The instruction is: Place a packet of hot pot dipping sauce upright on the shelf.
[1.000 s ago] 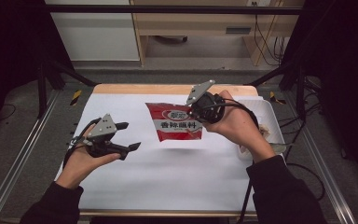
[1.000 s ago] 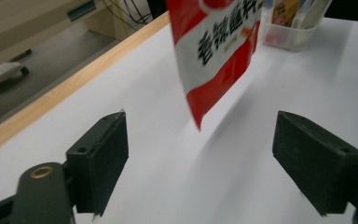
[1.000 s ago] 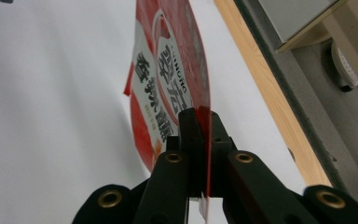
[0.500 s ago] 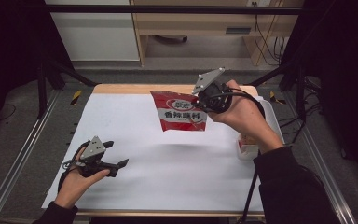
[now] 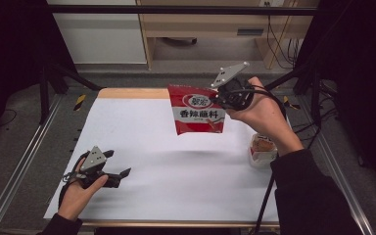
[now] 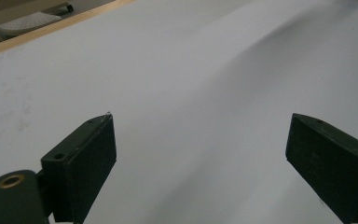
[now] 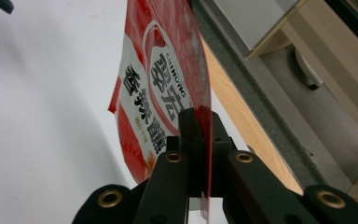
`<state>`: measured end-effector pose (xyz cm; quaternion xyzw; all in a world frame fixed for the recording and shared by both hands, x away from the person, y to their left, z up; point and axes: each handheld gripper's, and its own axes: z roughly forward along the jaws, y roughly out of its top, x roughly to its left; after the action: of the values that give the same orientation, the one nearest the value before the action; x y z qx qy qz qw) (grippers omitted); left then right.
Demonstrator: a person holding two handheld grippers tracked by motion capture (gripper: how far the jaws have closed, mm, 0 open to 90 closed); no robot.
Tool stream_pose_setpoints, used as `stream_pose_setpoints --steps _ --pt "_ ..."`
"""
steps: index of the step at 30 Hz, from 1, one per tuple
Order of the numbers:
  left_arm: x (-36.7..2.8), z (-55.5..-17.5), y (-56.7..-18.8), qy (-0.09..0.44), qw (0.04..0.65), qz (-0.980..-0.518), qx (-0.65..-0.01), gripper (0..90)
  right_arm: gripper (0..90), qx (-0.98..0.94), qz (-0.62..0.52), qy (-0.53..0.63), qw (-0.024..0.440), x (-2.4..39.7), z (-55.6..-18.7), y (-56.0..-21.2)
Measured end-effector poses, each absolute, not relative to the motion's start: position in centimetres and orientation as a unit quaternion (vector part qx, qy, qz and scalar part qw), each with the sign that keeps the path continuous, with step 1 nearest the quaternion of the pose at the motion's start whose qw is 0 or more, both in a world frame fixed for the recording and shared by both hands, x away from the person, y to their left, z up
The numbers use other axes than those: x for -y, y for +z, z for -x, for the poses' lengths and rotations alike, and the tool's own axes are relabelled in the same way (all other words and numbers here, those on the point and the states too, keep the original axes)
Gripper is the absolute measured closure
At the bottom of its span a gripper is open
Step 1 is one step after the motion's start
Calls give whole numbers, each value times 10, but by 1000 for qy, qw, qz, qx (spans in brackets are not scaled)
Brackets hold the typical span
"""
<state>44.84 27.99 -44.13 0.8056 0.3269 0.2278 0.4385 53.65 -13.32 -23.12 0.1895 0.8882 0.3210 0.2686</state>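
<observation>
The tabletop [image 5: 152,147] is covered by a white sheet and serves as the reference for all positions below. A red seasoning packet [image 5: 199,110] hangs upright above the far right part of the tabletop, clear of the surface, gripped at its upper right edge. The right tongs [image 5: 221,95] are pressed together on that edge; the right gripper view shows the film [image 7: 161,93] pinched flat between the jaws. A small wrapped item [image 5: 262,149] rests at the right edge of the tabletop, below the right forearm. The left tongs [image 5: 120,174] sit low over the near left corner, jaws spread and having just been opening, with nothing between them.

Assessment: the grip is on a thin margin. Keep the pinch firm, move slowly, and avoid swinging the packet.
</observation>
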Motion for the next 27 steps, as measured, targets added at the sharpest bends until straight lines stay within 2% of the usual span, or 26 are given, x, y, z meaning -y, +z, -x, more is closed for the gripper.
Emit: stream_pose_setpoints --steps 27 --pt "-289 -448 -444 248 437 -793 -344 80 897 -834 -295 330 328 195 -561 -210"
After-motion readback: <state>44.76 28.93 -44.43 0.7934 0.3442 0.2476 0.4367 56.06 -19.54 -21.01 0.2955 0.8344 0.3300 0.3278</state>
